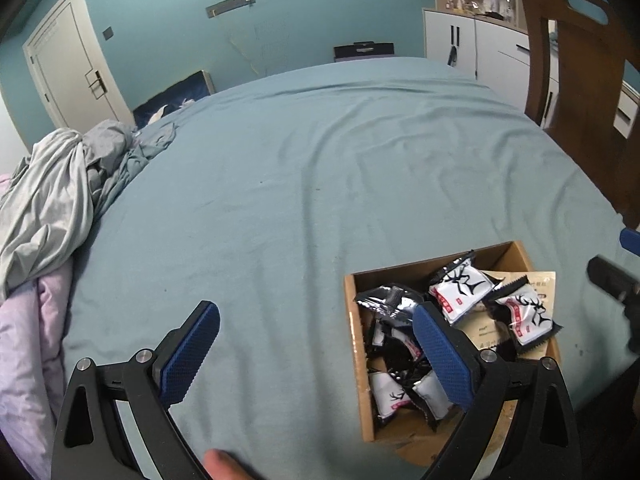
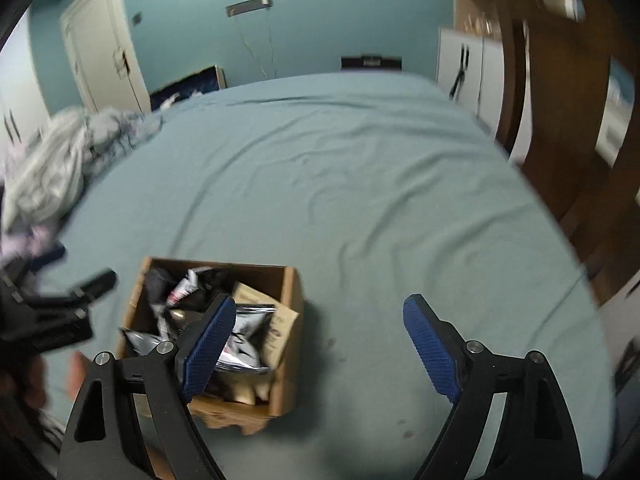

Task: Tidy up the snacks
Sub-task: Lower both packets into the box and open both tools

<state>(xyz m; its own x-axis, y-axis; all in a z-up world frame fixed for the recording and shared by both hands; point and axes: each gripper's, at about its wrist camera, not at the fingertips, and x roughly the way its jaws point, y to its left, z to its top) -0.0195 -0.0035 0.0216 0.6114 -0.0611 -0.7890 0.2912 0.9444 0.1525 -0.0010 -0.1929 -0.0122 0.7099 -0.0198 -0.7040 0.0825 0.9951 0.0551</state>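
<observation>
A brown cardboard box (image 1: 353, 320) rests on the blue-green bed sheet (image 1: 304, 184), holding several black-and-white snack packets (image 1: 460, 286) and a tan pouch (image 1: 546, 284). My left gripper (image 1: 316, 330) is open and empty above the sheet, its right finger over the box's left side. In the right wrist view the same box (image 2: 291, 300) lies at lower left with packets (image 2: 244, 320) inside. My right gripper (image 2: 320, 322) stands open with nothing between its pads; its left finger hangs over the box. The left gripper's black frame (image 2: 52, 316) shows at the left edge.
Crumpled grey clothes and a pink quilt (image 1: 52, 208) are piled at the left of the bed. A wooden chair (image 1: 580, 92) stands at the right edge, with white cabinets (image 1: 472, 44) behind. A fingertip (image 1: 224, 466) shows at the bottom of the left wrist view.
</observation>
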